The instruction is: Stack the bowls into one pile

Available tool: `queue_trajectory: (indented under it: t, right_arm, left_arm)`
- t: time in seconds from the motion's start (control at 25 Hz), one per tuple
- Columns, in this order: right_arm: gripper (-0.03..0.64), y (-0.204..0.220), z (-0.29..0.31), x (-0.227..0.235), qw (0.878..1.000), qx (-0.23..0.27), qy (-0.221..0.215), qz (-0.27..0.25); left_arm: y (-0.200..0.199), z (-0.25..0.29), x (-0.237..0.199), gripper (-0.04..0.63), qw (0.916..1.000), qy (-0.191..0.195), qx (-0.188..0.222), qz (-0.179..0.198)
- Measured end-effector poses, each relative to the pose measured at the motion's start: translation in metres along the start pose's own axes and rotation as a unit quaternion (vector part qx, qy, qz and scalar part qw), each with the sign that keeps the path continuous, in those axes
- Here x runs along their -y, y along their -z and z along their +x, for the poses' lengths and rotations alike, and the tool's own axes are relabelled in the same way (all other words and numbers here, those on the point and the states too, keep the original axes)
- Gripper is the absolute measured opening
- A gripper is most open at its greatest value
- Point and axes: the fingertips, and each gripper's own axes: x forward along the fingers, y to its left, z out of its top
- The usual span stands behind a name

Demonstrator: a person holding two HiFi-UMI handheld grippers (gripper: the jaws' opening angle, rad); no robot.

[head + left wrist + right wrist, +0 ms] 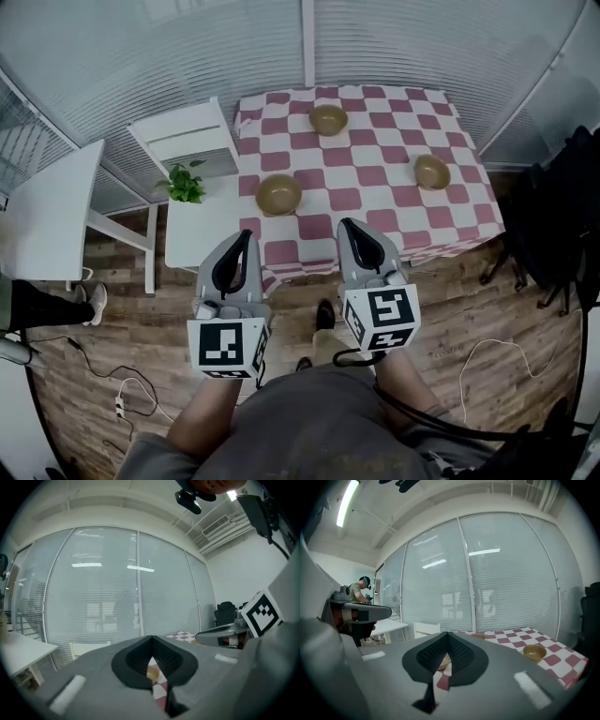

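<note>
two grippers over a checked table: i am holding the left gripper (246, 234) and the right gripper (347, 225) side by side in the air, just short of the near edge of the table (375, 141), which is wearing a pink-and-white checked cloth. in the left gripper view the jaws are meeting at their tips, pressed together and pinching nothing. the right gripper view is showing the same: jaws closed tip to tip and empty.

three tan bowls are sitting apart on the cloth, none of them stacked. the nearest bowl (278, 193) is lying toward the table's near left corner, just beyond the left gripper. the far bowl (328, 118) is resting near the back edge by the glass wall. the right bowl (432, 171) is sitting toward the right side, well apart from the other two. neither gripper is touching any bowl.

a potted plant (185, 183) is standing on a white side table (192, 230) just left of the cloth, with a white chair (187, 136) behind it.
</note>
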Motion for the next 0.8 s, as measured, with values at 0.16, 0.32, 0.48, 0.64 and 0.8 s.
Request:
queue_trajectory:
  t: [0.16,0.32,0.48,0.64,0.8]
  right_arm:
    - [0.026,-0.005,0.041,0.016,1.0,-0.004,-0.024,0.003]
    - [0.026,-0.022,0.077,0.023,0.999,0.002,-0.052,-0.007]
    - [0.026,-0.048,0.101,0.024,0.997,0.022,-0.071,-0.025]
    - [0.026,-0.066,0.121,0.02,0.995,0.037,-0.082,-0.042]
    - [0.026,-0.067,0.14,0.015,0.995,0.033,-0.085,-0.048]
  left_arm:
    - [-0.002,0.038,-0.011,0.0,0.9998,-0.018,-0.009,0.005]
    - [-0.015,0.064,-0.021,0.0,0.9992,-0.038,0.001,0.006]
    - [-0.037,0.079,-0.035,0.0,0.9978,-0.058,0.029,0.009]
    - [-0.05,0.085,-0.055,0.0,0.9956,-0.08,0.049,0.007]
    - [-0.049,0.094,-0.072,0.0,0.9949,-0.085,0.054,0.001]
